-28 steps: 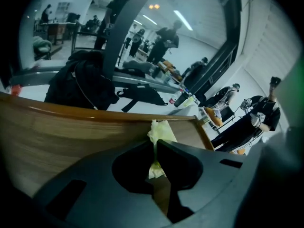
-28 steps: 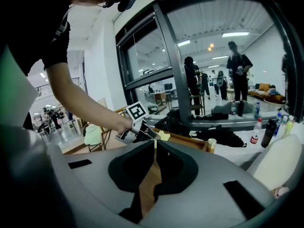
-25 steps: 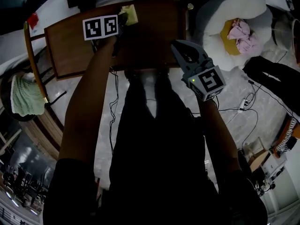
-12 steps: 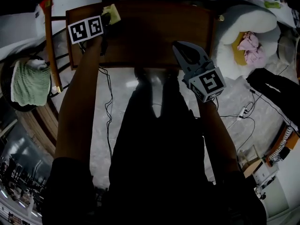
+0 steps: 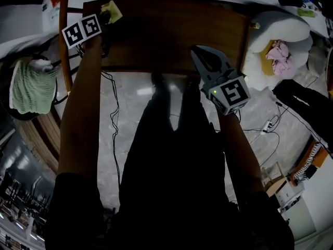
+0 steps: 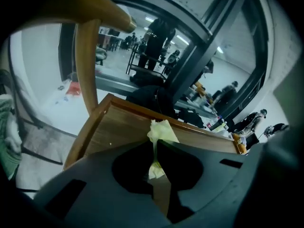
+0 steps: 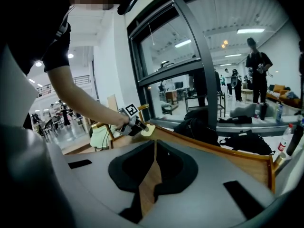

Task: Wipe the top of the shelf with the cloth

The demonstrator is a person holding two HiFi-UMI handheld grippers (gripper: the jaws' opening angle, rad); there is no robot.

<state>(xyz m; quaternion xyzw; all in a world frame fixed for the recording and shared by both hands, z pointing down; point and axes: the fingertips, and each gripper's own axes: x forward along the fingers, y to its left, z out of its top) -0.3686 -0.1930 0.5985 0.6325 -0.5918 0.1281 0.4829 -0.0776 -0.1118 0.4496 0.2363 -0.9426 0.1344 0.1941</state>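
The shelf top (image 5: 171, 35) is a dark brown wooden board with a raised rim. In the head view my left gripper (image 5: 105, 17) reaches its far left corner, shut on a pale yellow cloth (image 5: 111, 10). The left gripper view shows the cloth (image 6: 159, 133) pinched between the jaws, its free end resting on the wood (image 6: 118, 132) near the corner. My right gripper (image 5: 201, 54) hovers over the near edge of the shelf, shut and holding nothing. From the right gripper view the left gripper (image 7: 135, 126) and cloth (image 7: 147, 129) sit far off on the shelf top (image 7: 223, 158).
A green towel (image 5: 30, 85) hangs on a wooden frame left of the shelf. A white cushion (image 5: 283, 27) with pink fabric lies to the right. Cables (image 5: 115, 124) run over the tiled floor. A wooden post (image 6: 88, 61) rises at the shelf's left corner.
My left gripper has slid the cloth leftward along the far edge of the shelf top, from near the middle to the left corner. The right gripper has stayed in place.
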